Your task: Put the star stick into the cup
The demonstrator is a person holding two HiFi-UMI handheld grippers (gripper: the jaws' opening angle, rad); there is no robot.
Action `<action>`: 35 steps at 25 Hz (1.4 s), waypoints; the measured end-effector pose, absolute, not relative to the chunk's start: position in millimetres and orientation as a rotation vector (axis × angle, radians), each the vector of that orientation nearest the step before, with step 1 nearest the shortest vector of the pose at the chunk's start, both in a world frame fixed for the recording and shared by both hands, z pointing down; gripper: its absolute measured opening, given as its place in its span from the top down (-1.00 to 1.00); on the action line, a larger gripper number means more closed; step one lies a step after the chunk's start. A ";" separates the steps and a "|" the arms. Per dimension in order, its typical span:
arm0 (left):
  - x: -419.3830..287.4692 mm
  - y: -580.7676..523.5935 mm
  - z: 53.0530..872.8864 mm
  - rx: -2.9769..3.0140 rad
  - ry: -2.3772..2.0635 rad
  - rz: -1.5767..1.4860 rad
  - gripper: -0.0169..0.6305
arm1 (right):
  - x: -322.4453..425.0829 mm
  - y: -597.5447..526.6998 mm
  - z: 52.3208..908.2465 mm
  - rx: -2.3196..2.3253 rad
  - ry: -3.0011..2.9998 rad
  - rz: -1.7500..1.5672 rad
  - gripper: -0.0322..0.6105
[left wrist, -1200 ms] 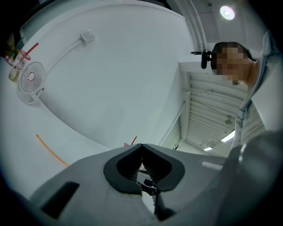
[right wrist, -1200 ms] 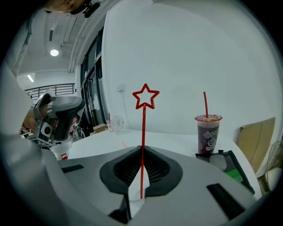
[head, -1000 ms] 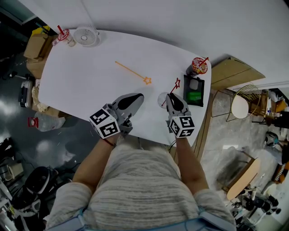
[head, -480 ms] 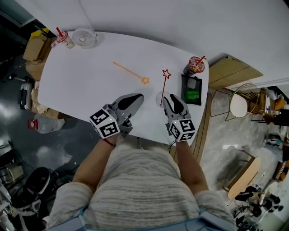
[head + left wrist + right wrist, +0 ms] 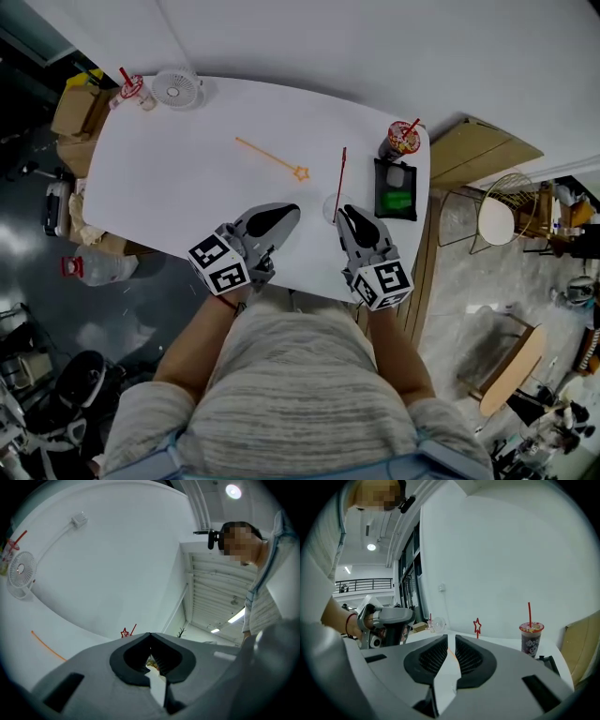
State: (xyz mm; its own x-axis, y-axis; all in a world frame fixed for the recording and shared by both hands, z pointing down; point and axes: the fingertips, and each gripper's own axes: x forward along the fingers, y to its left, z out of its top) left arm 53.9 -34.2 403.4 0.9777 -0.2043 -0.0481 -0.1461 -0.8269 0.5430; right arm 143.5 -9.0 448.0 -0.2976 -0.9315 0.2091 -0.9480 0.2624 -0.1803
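- Since a sec ago: red star stick swung from leaning toward the black tray to near upright. R gripper has come up and back a bit. L gripper hardly shifted.
- Meaning: stick's lower end sits at the clear cup. R gripper view shows the star beyond the jaws, not btwn them, so it's prob already dropped in and let go. Cup wall is too faint to confirm the end is inside.
- Far L of table: drink cup w/ red straw, small white fan just beside it. Well apart from the work, no bother.
- Orange stick lies flat mid-table, star end near the cup but not touching.
- L gripper: jaws together, nothing in them, near the table's front edge, L of the cup.
- R gripper: jaws a narrow gap apart, gap empty, tip just beside the cup. A careless pull-back could clip the stick or tip the cup.
- R edge: tray holds a green item; behind it a second drink cup w/ straw. Neither in the way.
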 end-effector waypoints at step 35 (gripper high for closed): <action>79.2 -91.2 534.2 3.156 0.280 1.325 0.70 | 150.6 -2.3 434.4 1.951 -2.326 0.415 0.84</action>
State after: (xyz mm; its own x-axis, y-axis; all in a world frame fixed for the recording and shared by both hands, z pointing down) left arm 79.2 -91.2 534.2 0.6955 0.0350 0.7177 0.2579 -0.9445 -0.2038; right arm 150.6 -2.3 434.4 -0.1872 -0.9548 0.2309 -0.9758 0.1537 -0.1558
